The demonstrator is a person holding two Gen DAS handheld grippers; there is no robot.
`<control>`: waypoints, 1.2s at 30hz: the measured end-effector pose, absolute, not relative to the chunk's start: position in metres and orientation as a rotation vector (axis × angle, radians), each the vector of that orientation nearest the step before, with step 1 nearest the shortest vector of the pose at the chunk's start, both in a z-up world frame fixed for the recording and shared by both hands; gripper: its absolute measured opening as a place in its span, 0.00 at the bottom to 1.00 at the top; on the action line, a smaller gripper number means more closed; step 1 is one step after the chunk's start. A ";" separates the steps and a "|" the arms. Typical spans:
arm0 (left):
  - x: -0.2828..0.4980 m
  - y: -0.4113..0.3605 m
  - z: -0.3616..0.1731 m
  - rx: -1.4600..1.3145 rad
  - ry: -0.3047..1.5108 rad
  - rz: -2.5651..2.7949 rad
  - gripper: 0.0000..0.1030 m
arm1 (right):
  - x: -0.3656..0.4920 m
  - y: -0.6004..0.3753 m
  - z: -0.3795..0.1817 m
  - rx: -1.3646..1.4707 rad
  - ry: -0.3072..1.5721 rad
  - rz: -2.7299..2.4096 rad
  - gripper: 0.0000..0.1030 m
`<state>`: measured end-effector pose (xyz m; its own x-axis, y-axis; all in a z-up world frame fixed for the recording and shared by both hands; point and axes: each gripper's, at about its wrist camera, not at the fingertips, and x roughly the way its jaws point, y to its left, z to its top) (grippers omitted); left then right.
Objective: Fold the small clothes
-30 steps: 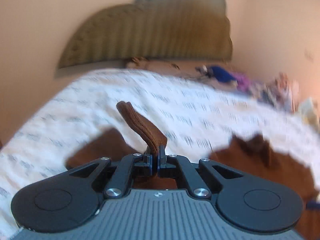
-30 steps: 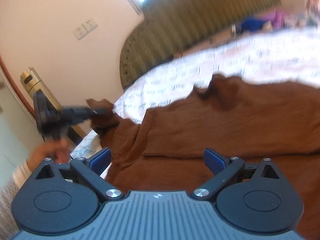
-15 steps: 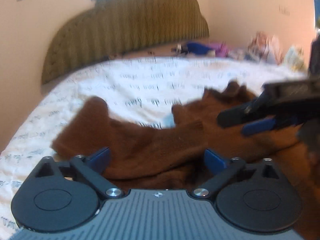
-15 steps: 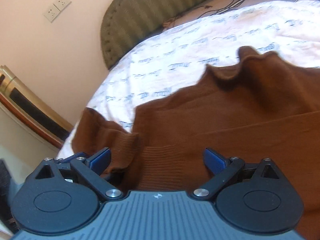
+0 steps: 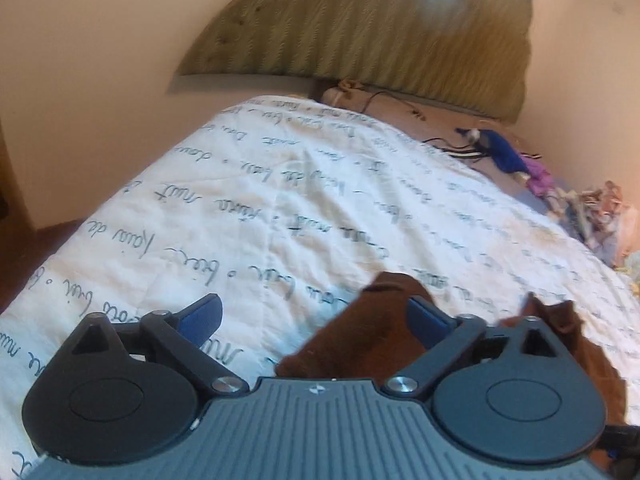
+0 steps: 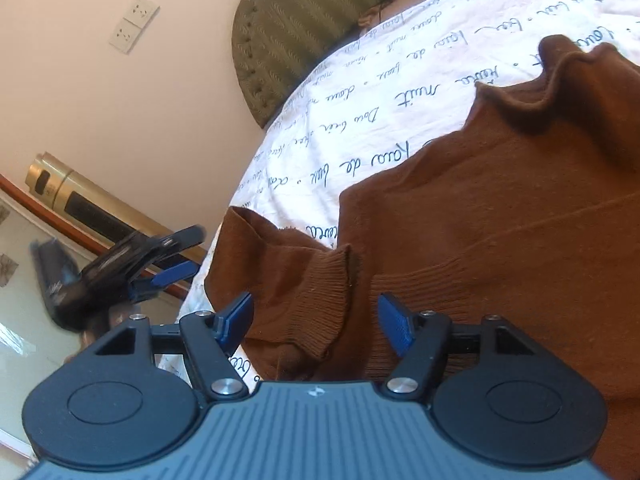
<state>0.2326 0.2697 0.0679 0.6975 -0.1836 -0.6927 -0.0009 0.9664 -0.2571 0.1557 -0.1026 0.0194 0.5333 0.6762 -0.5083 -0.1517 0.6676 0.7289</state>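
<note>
A brown knit sweater (image 6: 500,208) lies flat on the white bedspread (image 6: 360,92), its sleeve (image 6: 288,280) folded across so the ribbed cuff rests near the hem. My right gripper (image 6: 316,322) is open, its jaws on either side of the cuff just above it. My left gripper (image 5: 314,318) is open and empty over the bedspread (image 5: 280,200), with the sweater's sleeve (image 5: 372,328) by its right finger. The left gripper also shows in the right wrist view (image 6: 176,256), off the bed's left edge.
A green padded headboard (image 5: 380,36) stands at the far end of the bed. Loose clothes and cables (image 5: 508,152) lie along the far right side. A gold appliance (image 6: 72,196) and a wooden edge stand left of the bed.
My left gripper let go of the sleeve cuff, opened and drew back to the left off the sweater. The sleeve now lies folded across. My right gripper came closer to the cuff.
</note>
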 end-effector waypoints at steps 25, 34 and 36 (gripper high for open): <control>0.154 0.155 0.080 -0.233 0.800 -0.340 0.40 | 0.109 -0.196 0.085 0.324 0.705 0.393 0.03; 0.169 0.182 0.063 -0.288 0.818 -0.228 0.91 | 0.092 -0.292 0.009 0.362 0.829 0.197 0.03; 0.186 0.178 0.054 -0.287 0.893 -0.242 0.91 | 0.091 -0.290 0.007 0.364 0.825 0.201 0.03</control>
<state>0.1860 0.1783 0.0543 0.6046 -0.3246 -0.7274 0.0874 0.9347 -0.3445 0.0906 -0.2903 0.0069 0.6640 0.3135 -0.6788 -0.0340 0.9196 0.3915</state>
